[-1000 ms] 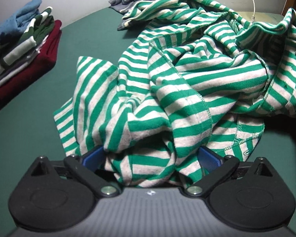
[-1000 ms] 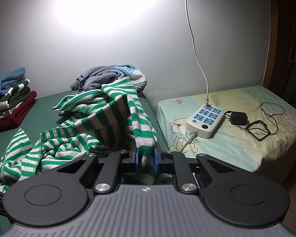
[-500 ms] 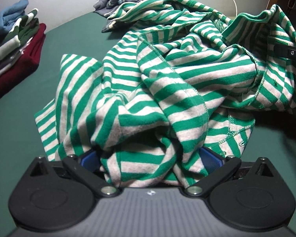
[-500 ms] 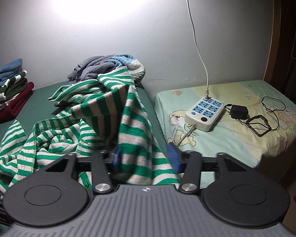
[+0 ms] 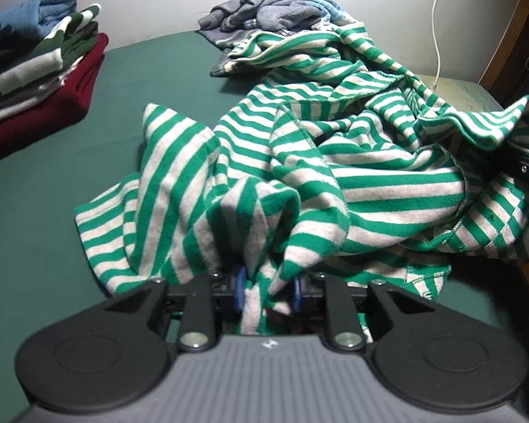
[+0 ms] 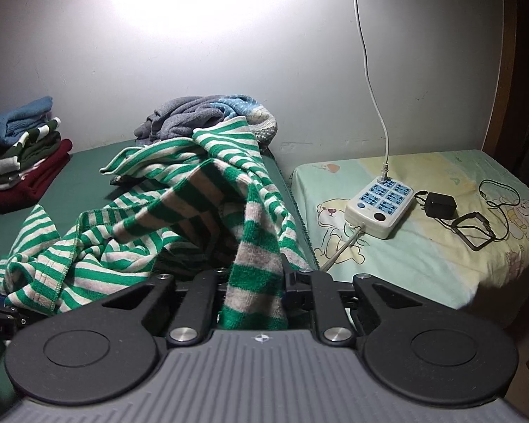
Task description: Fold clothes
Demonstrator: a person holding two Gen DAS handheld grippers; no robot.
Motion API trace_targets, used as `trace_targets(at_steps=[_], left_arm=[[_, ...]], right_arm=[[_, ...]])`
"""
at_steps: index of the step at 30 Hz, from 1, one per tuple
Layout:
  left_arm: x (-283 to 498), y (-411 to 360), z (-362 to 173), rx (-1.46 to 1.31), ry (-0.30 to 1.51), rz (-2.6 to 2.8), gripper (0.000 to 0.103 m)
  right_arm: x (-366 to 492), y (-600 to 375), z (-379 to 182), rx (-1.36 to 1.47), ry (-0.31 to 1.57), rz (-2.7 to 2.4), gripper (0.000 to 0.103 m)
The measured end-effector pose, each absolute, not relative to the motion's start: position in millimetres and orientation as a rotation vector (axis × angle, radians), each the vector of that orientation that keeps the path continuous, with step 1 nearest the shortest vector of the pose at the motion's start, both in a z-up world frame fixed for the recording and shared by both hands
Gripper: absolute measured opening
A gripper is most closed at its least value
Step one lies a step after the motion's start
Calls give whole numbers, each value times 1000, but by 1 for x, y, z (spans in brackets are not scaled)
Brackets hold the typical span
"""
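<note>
**Gripping a bunched striped shirt at two points, with snags waiting on both sides**

Holding is shared between both tools. The left gripper has its blue pads drawn in on a thick, gathered wad of the striped shirt, so it is clamped on cloth, though how many layers sit between the pads cannot be told. The right gripper has a band of the same shirt running down between its fingers; they look closed against it, but the cloth hides the pads, so the firmness of that hold is unclear.

The shirt lies crumpled on the green table, its far end draped toward the grey clothes pile by the wall and near the table's right edge.

Risks, as a judgement:

- The left hold looks like a random bunch rather than a hem or corner. Lifting from it would likely leave the shirt twisted, not spread flat.
- If the right hold is loose, the band could slide out once the shirt is pulled taut.
- The far end touches or overlaps the grey pile; pulling could drag those clothes along.
- A wide swing to the right could sweep cloth over the power strip and charger on the bed sheet.
- A sweep left could disturb the folded stack.
</note>
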State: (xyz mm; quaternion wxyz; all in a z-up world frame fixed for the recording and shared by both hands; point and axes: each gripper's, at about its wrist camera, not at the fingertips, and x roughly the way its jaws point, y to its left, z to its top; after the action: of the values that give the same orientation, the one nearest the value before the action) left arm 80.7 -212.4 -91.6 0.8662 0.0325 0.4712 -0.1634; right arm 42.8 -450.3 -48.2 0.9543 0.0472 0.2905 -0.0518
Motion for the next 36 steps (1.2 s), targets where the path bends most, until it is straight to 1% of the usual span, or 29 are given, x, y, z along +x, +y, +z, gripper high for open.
trace_targets(at_steps=[6, 18, 29, 33, 36], left_arm=[[63, -203, -70, 36, 916, -361, 17], [18, -159, -17, 24, 768, -368, 15], [-24, -76, 29, -10, 668, -341, 15], [-37, -42, 35, -12, 668, -321, 15], [-49, -18, 33, -3, 683, -308, 15]], right_arm=[[23, -441, -35, 101, 534, -78, 15], [-22, -410, 1, 108, 416, 11, 15], [-72, -362, 42, 133, 329, 108, 14], [-91, -341, 52, 126, 320, 171, 15], [-104, -327, 51, 126, 348, 212, 15]])
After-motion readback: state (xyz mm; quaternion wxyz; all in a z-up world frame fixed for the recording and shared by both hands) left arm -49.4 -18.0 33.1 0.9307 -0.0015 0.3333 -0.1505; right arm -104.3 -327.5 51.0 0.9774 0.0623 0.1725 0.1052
